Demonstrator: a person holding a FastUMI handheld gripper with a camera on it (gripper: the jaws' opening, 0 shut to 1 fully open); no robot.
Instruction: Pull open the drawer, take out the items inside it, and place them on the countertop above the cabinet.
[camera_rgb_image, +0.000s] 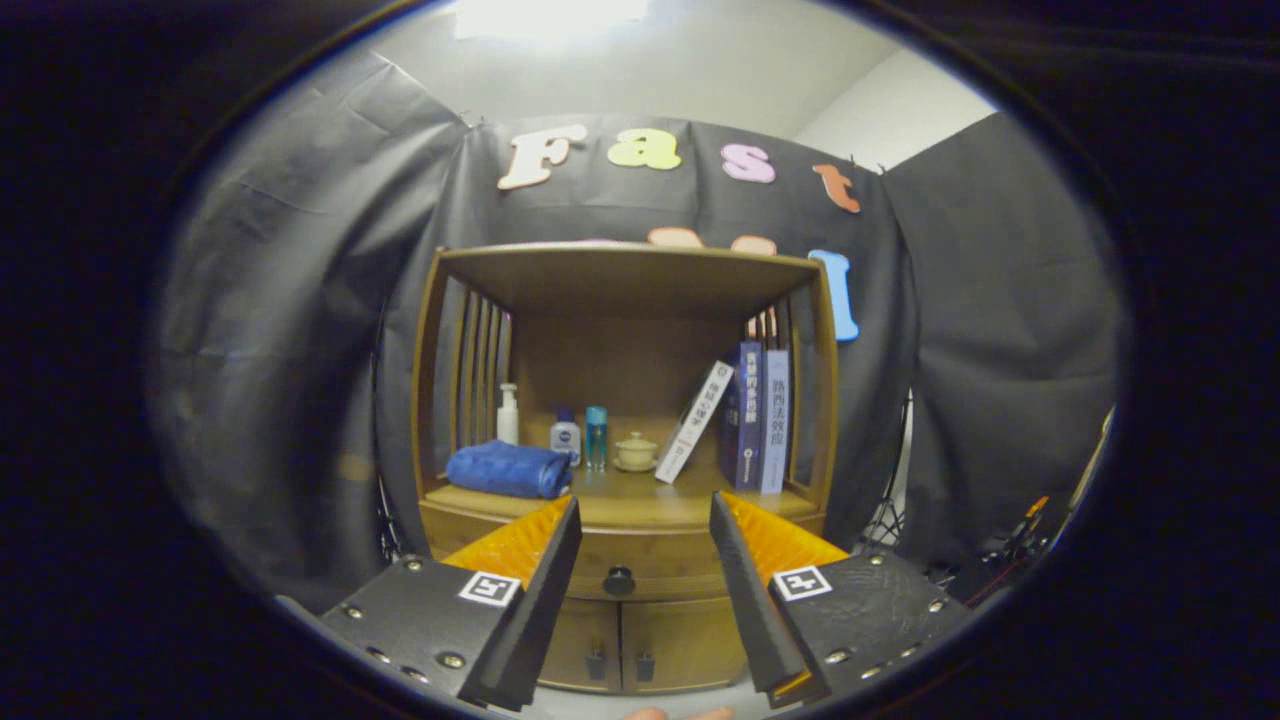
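Gripper view. Black cloth wall (280, 330) hangs behind and to both sides; a pale ceiling with a bright light shows above it. Against the cloth stands a wooden cabinet (625, 640) with an open shelf hutch on top, slatted at the sides.

The bench (640, 508), the countertop above the cabinet, carries a row of things. From one side to the other: a rolled blue towel (508, 470) at the front, a white pump bottle (508, 414) behind it, a small bottle with a blue cap (565, 436), a slim teal bottle (596, 437), a small cream lidded pot (636, 451) on a saucer, a white book (694, 421) leaning tilted against two dark blue books (757, 418) that stand upright at the far side.

Below the bench edge, the drawer (640, 562) sits shut, front flush with the cabinet. Its dark round knob (618, 580) is centred on the front. Under it, two cabinet doors (632, 645) are closed, each with a small dark handle near the middle seam.

The gripper (645, 525) has its jaws spread wide, holding nothing. The knob lies in the gap between the two fingers, a little nearer the left one, beyond the tips and well apart from them; no contact. The drawer's contents are hidden.

At the very bottom, between the fingers, a sliver of a person's hand (680, 713) shows.
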